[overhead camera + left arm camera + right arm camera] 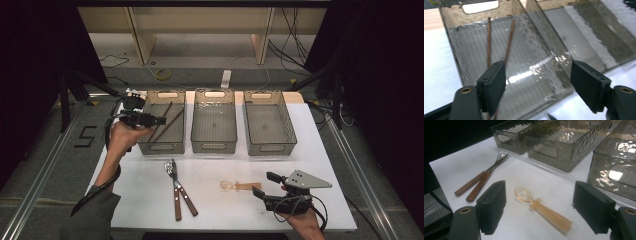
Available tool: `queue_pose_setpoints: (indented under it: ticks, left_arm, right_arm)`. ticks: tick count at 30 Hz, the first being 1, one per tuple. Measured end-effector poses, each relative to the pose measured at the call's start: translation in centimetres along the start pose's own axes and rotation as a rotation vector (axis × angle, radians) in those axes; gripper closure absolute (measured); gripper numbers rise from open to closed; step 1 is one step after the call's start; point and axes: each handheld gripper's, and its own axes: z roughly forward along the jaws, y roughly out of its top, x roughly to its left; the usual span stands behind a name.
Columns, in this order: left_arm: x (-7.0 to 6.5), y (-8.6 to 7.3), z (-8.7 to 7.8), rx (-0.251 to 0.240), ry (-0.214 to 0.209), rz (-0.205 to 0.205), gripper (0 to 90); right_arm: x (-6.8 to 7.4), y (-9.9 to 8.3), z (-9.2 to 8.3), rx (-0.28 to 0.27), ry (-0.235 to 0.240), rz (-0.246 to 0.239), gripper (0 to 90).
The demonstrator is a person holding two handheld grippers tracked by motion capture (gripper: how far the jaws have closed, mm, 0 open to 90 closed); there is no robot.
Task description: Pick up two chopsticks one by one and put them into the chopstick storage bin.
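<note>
Two brown chopsticks (166,122) (509,40) lie in the left smoky plastic bin (162,147) (469,40). My left gripper (160,120) (537,82) hovers over that bin's near left part, jaws open, with nothing between them. An amber plastic spoon (240,186) (541,208) lies on the white table. My right gripper (265,184) (539,210) sits low just right of it, open, its jaws pointing at the spoon without touching it. A fork and a knife with wooden handles (177,190) (481,178) lie side by side at the table's front centre.
The middle bin (214,145) (564,157) and the right bin (270,147) (614,175) stand beside the left one along the back of the white table (150,200). Cables and wooden frame legs lie on the floor beyond the table's far edge.
</note>
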Motion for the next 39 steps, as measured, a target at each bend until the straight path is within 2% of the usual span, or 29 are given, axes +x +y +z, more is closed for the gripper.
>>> queue_pose_setpoints:
  ticks: [2,4,6,9,12,14,16,24,27,30,39]
  left_arm:
    - [-0.3,-0.8,-0.3,-0.024,-0.017,0.003,26.0]
    - [-0.6,-1.2,-0.4,-0.022,-0.019,0.012,24.3]
    - [-1.0,-1.7,-0.7,-0.042,-0.023,0.022,23.7]
    - [-1.5,-2.6,-1.0,-0.073,-0.031,0.017,21.9]
    - [-2.1,-3.5,-1.3,-0.075,-0.027,0.044,20.7]
    - [-2.3,-3.9,-1.6,-0.100,-0.032,0.054,20.6]
    - [-2.4,-4.4,-1.7,-0.121,-0.039,0.043,20.6]
    - [-3.5,-6.2,-1.9,-0.153,-0.087,0.056,18.4]
    - [-3.7,-6.8,-2.0,-0.166,-0.093,0.059,16.0]
    - [-3.8,-7.4,-1.9,-0.172,-0.113,0.053,16.0]
    - [-5.1,-9.4,-1.7,-0.154,-0.133,0.078,15.7]
  right_arm:
    - [0.0,0.0,0.0,-0.001,-0.001,0.001,27.5]
    - [0.1,0.0,0.0,0.000,0.001,0.001,27.6]
    - [0.1,0.0,0.0,0.003,0.001,-0.004,27.6]
    - [0.1,0.0,-0.1,-0.001,0.002,0.001,27.6]
    - [0.0,0.0,0.0,0.001,0.004,-0.001,27.6]
    - [0.0,0.0,0.0,0.002,0.006,-0.003,27.5]
    - [-0.1,0.1,0.0,0.002,0.009,-0.003,27.6]
    - [-0.2,0.0,0.1,0.010,0.014,-0.001,27.5]
    - [-0.3,0.0,0.1,0.011,0.015,0.003,27.6]
    - [-0.4,0.0,0.2,0.011,0.015,0.010,27.5]
    - [-0.5,0.0,0.3,0.023,0.015,0.006,27.4]
